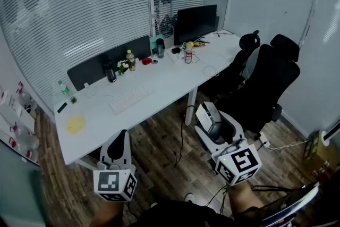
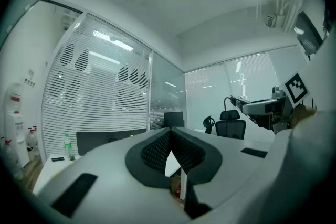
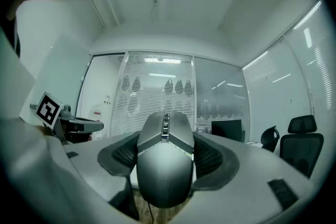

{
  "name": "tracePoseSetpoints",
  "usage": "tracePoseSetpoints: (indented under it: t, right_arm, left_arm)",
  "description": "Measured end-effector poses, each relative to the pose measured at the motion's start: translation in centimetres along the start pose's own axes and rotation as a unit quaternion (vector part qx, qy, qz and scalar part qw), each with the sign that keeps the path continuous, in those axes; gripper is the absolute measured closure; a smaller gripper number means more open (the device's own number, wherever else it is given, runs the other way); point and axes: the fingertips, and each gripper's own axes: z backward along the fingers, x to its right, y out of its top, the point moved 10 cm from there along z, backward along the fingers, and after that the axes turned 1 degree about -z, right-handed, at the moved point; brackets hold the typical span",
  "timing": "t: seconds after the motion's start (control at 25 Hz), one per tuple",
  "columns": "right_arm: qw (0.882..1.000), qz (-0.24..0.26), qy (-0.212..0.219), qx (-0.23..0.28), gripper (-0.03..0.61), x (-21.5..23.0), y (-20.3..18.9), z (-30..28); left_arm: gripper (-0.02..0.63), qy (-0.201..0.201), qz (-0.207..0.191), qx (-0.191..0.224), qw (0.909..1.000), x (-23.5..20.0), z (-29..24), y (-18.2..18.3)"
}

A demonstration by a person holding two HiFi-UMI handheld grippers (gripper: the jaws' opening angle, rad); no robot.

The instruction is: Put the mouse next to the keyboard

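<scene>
No word, brand or number is legible: the white marker cubes (image 1: pixel 115 183) of the left hand-held gripper (image 1: pixel 121 135) and the right hand-held gripper (image 1: pixel 208 113) show only black square patterns, and the labels of the small plastic bottles (image 1: pixel 130 60) on the long white desk (image 1: pixel 159 87) are too small to read.

White desk (image 1: pixel 169 78) holds keyboard (image 1: pixel 130 98), monitor (image 1: pixel 195 24), bottles (image 1: pixel 130 60), yellow cloth (image 1: pixel 75 124)

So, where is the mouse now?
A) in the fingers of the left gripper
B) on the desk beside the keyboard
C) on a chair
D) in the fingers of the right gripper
D: the mouse sits clamped in the right gripper, as that gripper's own view shows.
</scene>
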Motion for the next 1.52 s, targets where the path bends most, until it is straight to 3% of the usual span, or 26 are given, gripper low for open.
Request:
tracePoseSetpoints:
  t: [0.8, 1.28, 1.52]
  right_arm:
    - [0.999, -0.034, 0.016, 0.005, 0.284, 3.3, -0.2, 1.1]
    - [0.999, -0.024, 0.021, 0.006, 0.284, 8.6, -0.8, 3.1]
    - [0.999, -0.02, 0.04, 0.013, 0.284, 11.3, -1.4, 4.2]
  left_arm:
    - [0.584, 0.003, -0.01, -0.021, 0.9997, 3.5, -1.5, -0.1]
    - [0.584, -0.018, -0.009, -0.02, 0.9996, 8.7, -5.2, 0.4]
    - [0.584, -0.021, -0.03, -0.02, 0.9991, 12.5, -6.8, -0.1]
